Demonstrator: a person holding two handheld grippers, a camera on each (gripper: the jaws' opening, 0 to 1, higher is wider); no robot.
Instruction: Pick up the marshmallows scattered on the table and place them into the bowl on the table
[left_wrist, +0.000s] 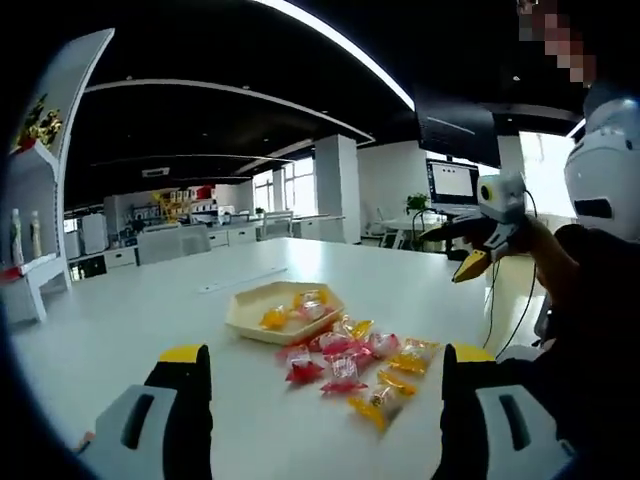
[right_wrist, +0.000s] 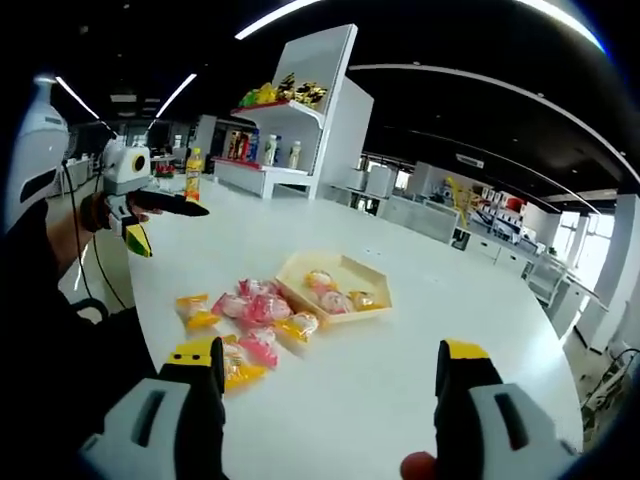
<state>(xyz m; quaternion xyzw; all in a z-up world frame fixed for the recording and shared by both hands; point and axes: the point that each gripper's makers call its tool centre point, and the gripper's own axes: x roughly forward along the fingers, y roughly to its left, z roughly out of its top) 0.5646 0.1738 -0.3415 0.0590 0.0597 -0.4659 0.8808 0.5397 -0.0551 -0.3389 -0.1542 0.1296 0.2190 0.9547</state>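
Left gripper (left_wrist: 325, 365): jaws spread wide in the left gripper view, yellow-tipped, nothing between them and touching nothing; held above the table short of the sweets.
Right gripper (right_wrist: 330, 370): jaws likewise wide apart in the right gripper view, empty, raised over the table edge nearest the person.
Right gripper, from the left gripper view (left_wrist: 478, 255): held up in a hand at the right side, clear of the table; its yellow tips look close together from this angle, though the view is too small to be sure.
Left gripper, from the right gripper view (right_wrist: 138, 232): held up at the left, off the table, dark jaws pointing toward the shelf.
Marshmallows (left_wrist: 350, 365): wrapped pieces in pink, red, orange and yellow, lying in a loose cluster on the table just beside the bowl, on the side facing the person.
Bowl (left_wrist: 250, 318): shallow, cream, angular tray shape; sits on the table; a few wrapped pieces (left_wrist: 300, 312) already lie inside.
Table (left_wrist: 150, 300): white, long.
Shelf (right_wrist: 300, 110): white unit beyond the table, bottles and bright packets on it.
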